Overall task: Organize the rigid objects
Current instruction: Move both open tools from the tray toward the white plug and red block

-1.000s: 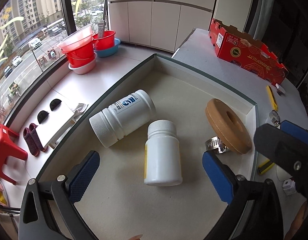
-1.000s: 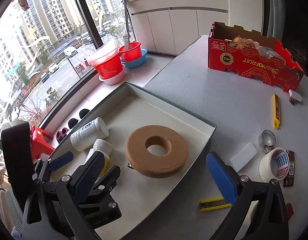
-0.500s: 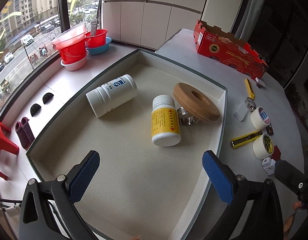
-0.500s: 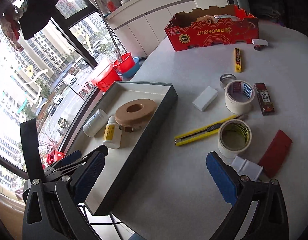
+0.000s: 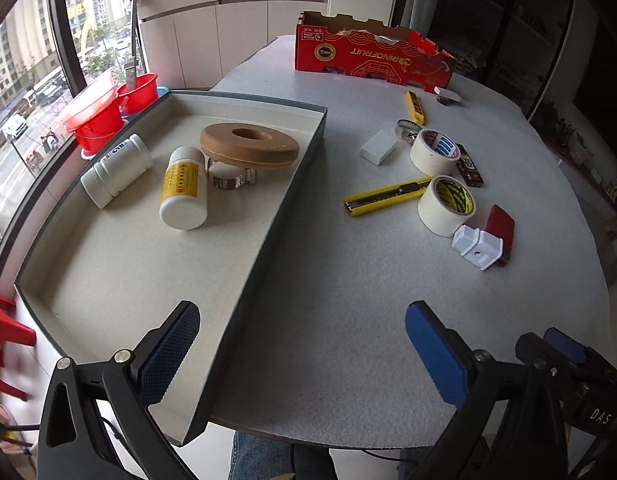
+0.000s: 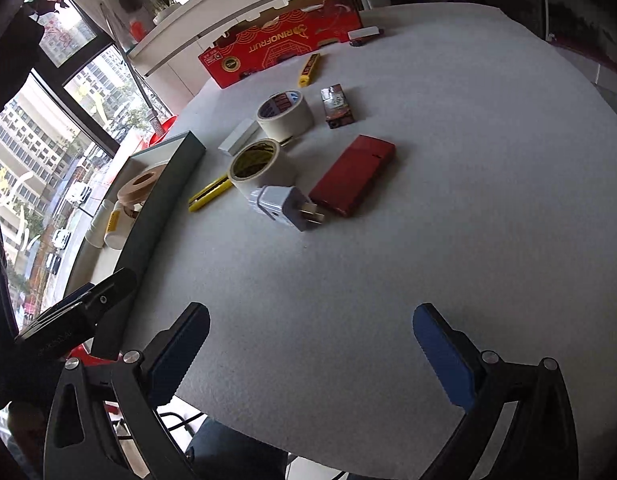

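Lying in the grey-walled tray (image 5: 244, 292): tan ring (image 5: 249, 147) propped on a metal clamp (image 5: 228, 178), two white bottles (image 5: 184, 188) on their sides. Shown only from the right: plug prongs (image 6: 311, 213) beside a red case (image 6: 352, 174). Pale grey surface (image 5: 348, 280) by city windows. Both grippers (image 5: 302, 354) (image 6: 310, 354) empty, jaws wide.

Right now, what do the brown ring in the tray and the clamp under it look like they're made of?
Brown ring: looks like wood or a pressed cork-like material, with a matte, even tan surface and no shine; I can't tell which. Clamp: metal, judging by its bright silvery, reflective band.
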